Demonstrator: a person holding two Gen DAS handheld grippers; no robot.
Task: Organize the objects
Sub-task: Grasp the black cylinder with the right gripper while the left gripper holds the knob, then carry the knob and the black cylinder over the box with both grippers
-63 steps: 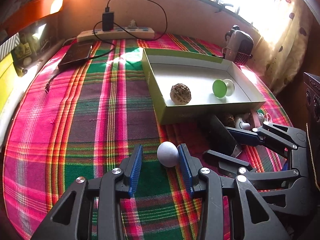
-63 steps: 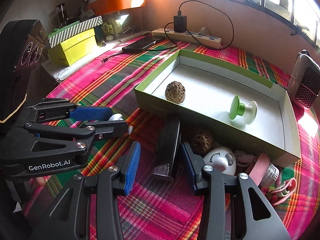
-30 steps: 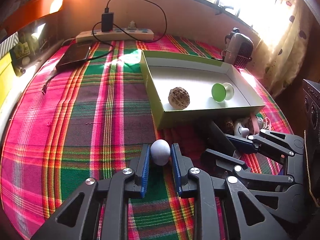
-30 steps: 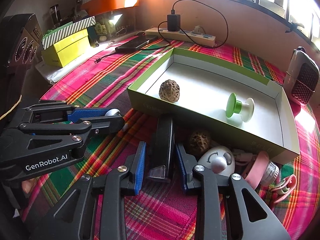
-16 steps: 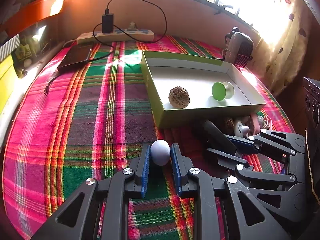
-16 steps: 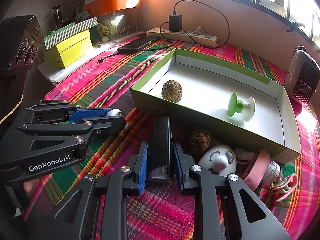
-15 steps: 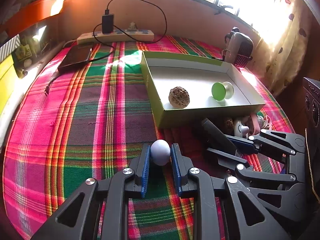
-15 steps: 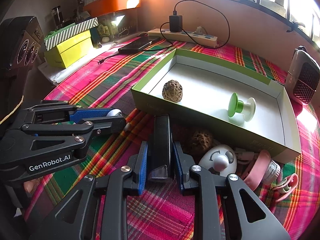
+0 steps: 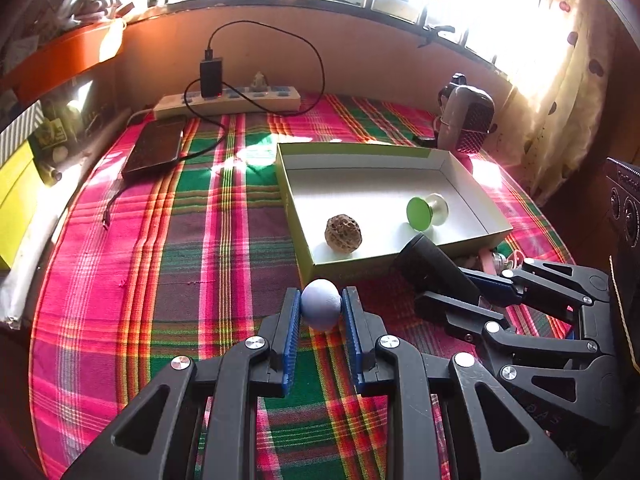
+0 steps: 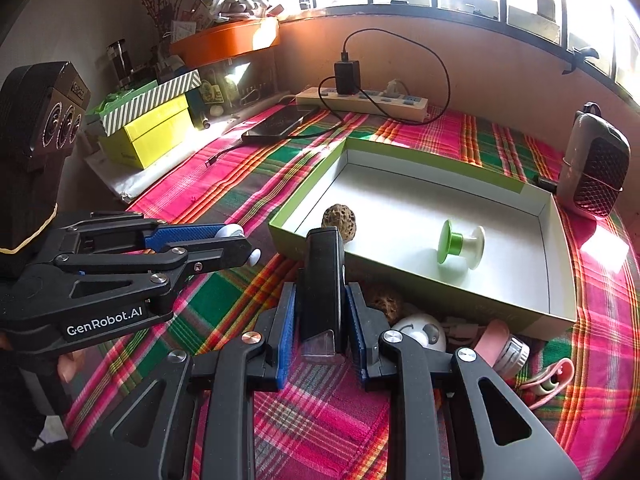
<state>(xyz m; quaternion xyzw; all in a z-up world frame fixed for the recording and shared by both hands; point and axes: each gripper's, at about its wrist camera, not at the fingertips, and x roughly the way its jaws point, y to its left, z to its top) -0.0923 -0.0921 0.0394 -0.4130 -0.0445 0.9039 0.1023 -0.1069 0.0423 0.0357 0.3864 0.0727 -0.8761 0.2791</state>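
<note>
My left gripper (image 9: pixel 320 306) is shut on a white ball (image 9: pixel 321 308), held above the plaid cloth in front of the green box (image 9: pixel 292 216). My right gripper (image 10: pixel 321 312) is shut on a long black device (image 10: pixel 322 280), lifted with its far end near the box's front wall (image 10: pixel 460 292). Inside the box lie a brown walnut (image 9: pixel 343 234) and a green-and-white spool (image 9: pixel 426 209); both also show in the right wrist view, the walnut (image 10: pixel 340 218) and the spool (image 10: pixel 460 242). The left gripper (image 10: pixel 236 246) appears at the left of the right wrist view.
Below the box's front wall lie a second walnut (image 10: pixel 386 304), a white round gadget (image 10: pixel 420 330), a pink-capped item (image 10: pixel 500 344) and a pink clip (image 10: pixel 552 380). A power strip (image 9: pixel 228 102), a phone (image 9: pixel 154 150), a small heater (image 9: pixel 468 118) and yellow boxes (image 10: pixel 148 132) ring the table.
Both grippers closed on their objects and have now lifted them: the ball and the black device sit higher and nearer the box than before.
</note>
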